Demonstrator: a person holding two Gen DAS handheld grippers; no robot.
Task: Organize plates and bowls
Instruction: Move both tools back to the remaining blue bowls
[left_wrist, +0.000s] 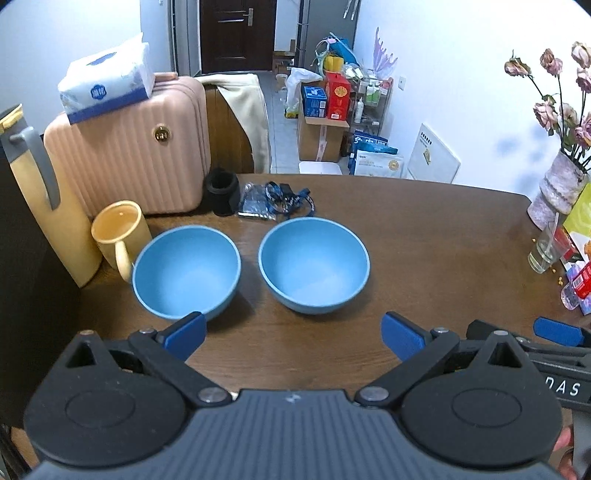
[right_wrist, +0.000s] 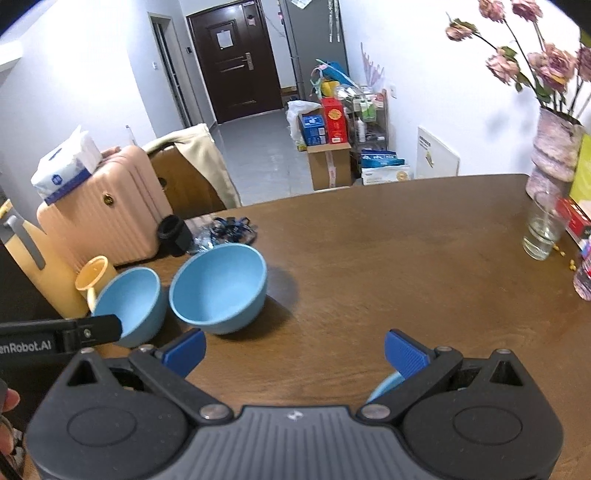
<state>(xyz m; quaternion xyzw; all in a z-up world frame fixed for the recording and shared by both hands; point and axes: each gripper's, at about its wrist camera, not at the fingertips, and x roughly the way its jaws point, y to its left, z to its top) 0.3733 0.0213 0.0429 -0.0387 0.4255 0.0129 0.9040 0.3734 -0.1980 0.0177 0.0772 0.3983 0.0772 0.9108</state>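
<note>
Two blue bowls stand side by side on the brown wooden table. The left bowl sits next to a yellow mug; the right bowl is a little apart from it. My left gripper hovers open just in front of both bowls, nothing between its fingers. My right gripper is open too, further right and nearer the table's front. A pale blue rim peeks out under its right finger, mostly hidden. The right gripper's blue tip shows in the left wrist view.
A yellow mug and a tall yellow jug stand at the left. Behind are a pink suitcase, a black cup and a blue lanyard. At the right stand a glass, a flower vase and snack boxes.
</note>
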